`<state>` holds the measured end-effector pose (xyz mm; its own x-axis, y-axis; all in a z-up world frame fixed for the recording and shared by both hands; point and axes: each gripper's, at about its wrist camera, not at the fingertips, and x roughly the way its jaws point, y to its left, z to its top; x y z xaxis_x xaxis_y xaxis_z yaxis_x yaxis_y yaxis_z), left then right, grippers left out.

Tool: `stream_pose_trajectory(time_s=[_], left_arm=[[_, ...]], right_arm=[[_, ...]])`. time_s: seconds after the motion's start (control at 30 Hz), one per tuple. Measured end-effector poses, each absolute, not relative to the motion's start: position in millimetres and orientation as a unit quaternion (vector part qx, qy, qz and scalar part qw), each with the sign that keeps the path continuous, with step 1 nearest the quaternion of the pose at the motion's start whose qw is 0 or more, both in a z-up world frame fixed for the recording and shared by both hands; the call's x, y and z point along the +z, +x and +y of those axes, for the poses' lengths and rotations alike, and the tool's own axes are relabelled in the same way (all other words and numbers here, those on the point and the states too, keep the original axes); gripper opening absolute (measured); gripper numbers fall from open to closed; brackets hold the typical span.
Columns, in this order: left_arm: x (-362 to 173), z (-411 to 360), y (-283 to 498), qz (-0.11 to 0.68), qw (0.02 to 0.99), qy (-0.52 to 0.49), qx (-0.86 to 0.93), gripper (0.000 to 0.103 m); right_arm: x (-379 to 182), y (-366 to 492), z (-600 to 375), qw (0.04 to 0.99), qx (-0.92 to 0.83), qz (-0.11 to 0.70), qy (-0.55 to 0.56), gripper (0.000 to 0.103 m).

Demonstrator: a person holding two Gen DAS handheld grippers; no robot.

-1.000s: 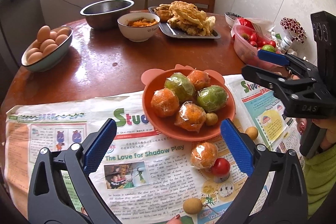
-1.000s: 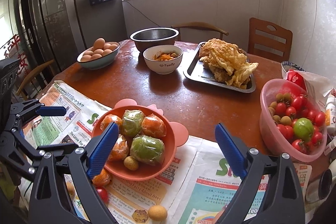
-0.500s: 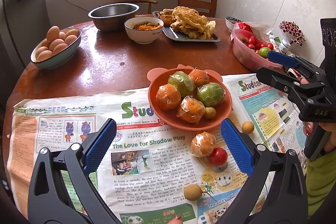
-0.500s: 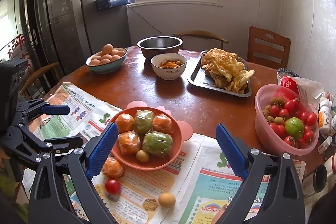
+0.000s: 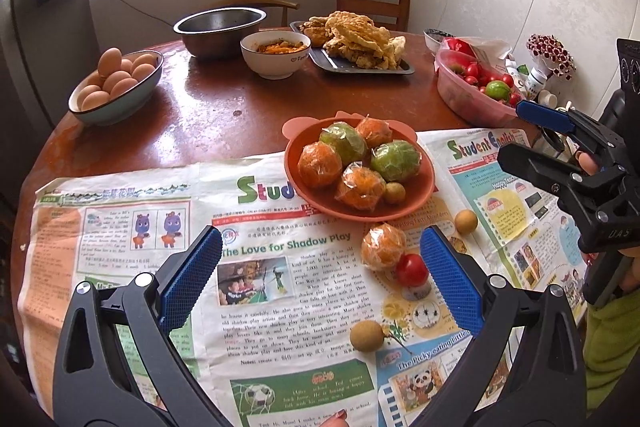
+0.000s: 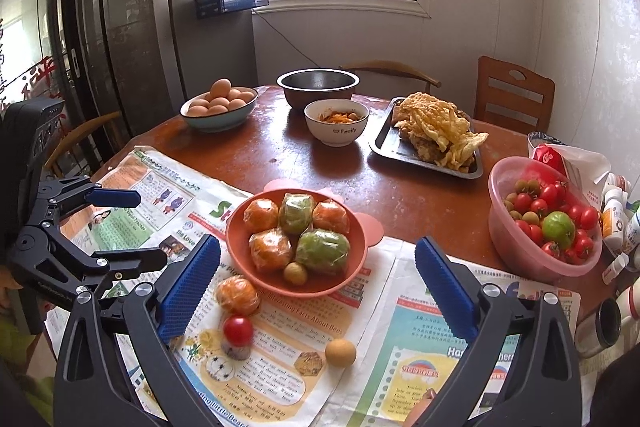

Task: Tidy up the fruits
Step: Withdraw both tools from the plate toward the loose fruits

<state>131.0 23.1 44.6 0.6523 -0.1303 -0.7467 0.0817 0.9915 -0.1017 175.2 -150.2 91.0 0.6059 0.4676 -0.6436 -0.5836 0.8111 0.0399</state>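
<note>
An orange plate [image 5: 424, 187] on the newspaper holds several wrapped oranges, two wrapped green fruits and a longan. In front of it lie a loose wrapped orange [image 5: 383, 247], a cherry tomato [image 5: 412, 269] and two longans [image 5: 466, 221] [image 5: 367, 335]. My left gripper [image 5: 320, 233] hovers open above the newspaper, short of the plate, holding nothing. My right gripper [image 6: 316, 241] faces the plate [image 6: 360, 267] from the other side. Its jaws are opening and nothing is between them. The loose orange [image 6: 237, 295] and tomato [image 6: 237, 330] sit near its left finger.
A pink bowl [image 6: 504, 239] of cherry tomatoes and a green fruit stands at the right with bottles [image 6: 616, 215] beside it. Farther back are an egg bowl [image 6: 218, 121], a steel bowl [image 6: 318, 87], a white food bowl [image 6: 336, 131] and a tray of fried food [image 6: 384, 147].
Both grippers have drawn back from the plate, so more of the table and newspaper shows. No fruit has moved.
</note>
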Motion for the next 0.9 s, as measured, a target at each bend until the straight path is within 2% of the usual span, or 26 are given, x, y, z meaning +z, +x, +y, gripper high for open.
stream_pose_trajectory(time_s=[0.9], left_arm=[[21,15,102,0.434,0.899,-0.009,-0.062,0.093]], right_arm=[[62,137,-140,0.873,0.316,0.358,-0.103,0.098]])
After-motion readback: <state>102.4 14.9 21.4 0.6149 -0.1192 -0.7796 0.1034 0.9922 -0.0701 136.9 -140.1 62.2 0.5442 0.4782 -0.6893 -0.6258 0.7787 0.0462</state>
